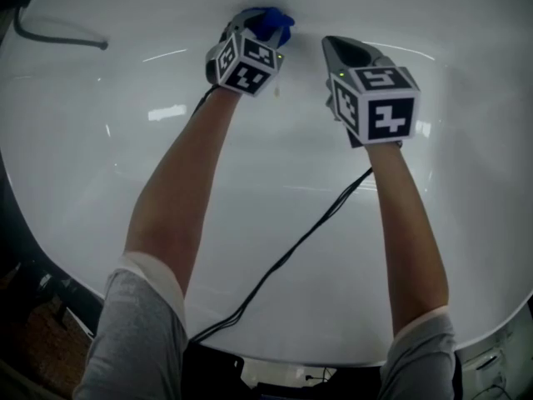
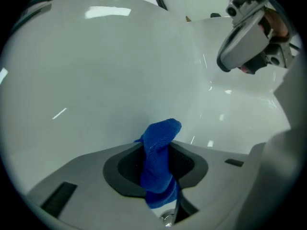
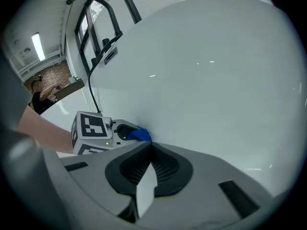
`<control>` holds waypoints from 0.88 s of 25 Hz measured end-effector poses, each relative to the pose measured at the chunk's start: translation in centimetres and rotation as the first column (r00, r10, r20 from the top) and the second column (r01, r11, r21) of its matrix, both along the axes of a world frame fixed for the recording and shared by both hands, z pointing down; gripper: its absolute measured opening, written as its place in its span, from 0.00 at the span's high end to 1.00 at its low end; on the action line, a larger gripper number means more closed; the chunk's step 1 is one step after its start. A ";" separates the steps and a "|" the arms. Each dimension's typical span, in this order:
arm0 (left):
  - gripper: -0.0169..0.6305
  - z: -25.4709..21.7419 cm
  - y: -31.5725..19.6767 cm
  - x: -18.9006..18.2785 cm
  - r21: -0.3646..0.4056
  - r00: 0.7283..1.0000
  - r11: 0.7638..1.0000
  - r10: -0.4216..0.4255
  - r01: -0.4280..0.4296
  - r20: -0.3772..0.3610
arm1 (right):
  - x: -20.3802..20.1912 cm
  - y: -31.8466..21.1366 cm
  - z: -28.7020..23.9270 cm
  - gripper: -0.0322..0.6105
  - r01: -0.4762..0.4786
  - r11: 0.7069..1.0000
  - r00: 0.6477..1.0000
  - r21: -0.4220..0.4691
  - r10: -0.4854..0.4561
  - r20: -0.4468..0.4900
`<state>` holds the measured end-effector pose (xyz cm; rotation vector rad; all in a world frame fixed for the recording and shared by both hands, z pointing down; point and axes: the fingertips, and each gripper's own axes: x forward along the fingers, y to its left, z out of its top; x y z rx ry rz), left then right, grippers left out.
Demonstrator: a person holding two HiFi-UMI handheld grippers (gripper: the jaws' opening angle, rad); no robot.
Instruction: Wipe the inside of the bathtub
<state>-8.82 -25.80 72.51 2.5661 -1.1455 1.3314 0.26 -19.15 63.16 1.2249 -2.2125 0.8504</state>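
Head view: left tool point(image 1: 254, 25) clamped on blue cloth point(image 1: 273, 23), cloth tip against far inner wall of white bathtub point(image 1: 100, 148). Right tool point(image 1: 348, 52) just beside left tool, jaws closed together, nothing between them, near same wall.
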 end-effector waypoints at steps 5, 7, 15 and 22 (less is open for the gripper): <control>0.79 3.7 0.5 -0.7 -0.103 0.999 0.994 -0.041 0.043 0.017 | -0.8 0.6 1.5 0.95 0.023 1.000 1.000 -0.019 -0.023 -0.015; 0.79 5.5 0.9 -1.0 -0.166 0.997 0.983 -0.076 0.078 0.022 | -1.2 0.8 1.9 0.95 0.034 0.999 0.999 -0.024 -0.034 -0.019; 0.80 9.0 4.1 -0.2 -0.340 0.997 0.937 -0.082 0.077 -0.002 | -0.9 1.5 2.6 0.95 0.038 0.999 0.999 -0.037 -0.040 -0.033; 0.80 9.5 8.9 -0.3 -0.405 0.999 0.914 -0.031 0.022 -0.016 | -0.8 3.1 2.3 0.95 0.045 0.997 0.998 -0.062 -0.047 -0.039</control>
